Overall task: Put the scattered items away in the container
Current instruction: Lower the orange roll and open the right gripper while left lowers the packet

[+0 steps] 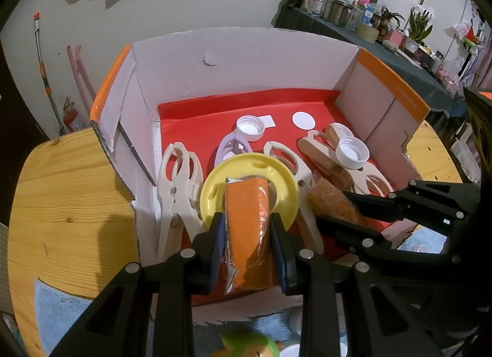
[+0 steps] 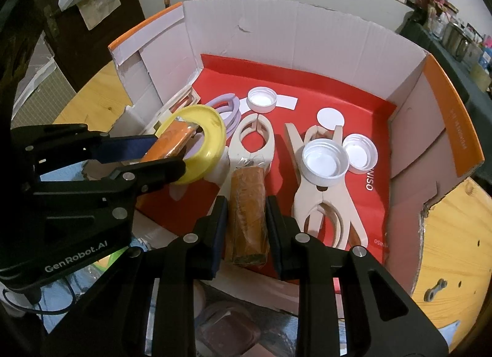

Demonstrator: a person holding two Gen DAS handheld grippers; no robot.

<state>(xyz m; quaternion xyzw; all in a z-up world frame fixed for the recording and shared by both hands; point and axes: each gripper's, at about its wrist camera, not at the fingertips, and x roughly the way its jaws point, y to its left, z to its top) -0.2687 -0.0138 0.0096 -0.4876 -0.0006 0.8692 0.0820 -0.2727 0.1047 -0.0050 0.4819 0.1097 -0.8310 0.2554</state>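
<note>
Here, orange packet [image 1: 247, 227] lengthwise along left gripper [image 1: 246, 224].

I see both views lit warm from overhead, fairly bright, heavy fisheye bend w/ dark vignette at corners, glare on the red liner [image 2: 310, 80], hard shadows on the wooden table [image 1: 61, 190], centre sharp, bkgd and near edges soft, slight noise

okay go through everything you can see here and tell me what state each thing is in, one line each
Left gripper: shut on the orange packet.
Right gripper: shut on the brown packet.
Cardboard box: open, flaps up.
Yellow ring: in the box, tilted on the clips.
White caps: in the box, open side up.
Large clips: lying flat in the box.
</note>
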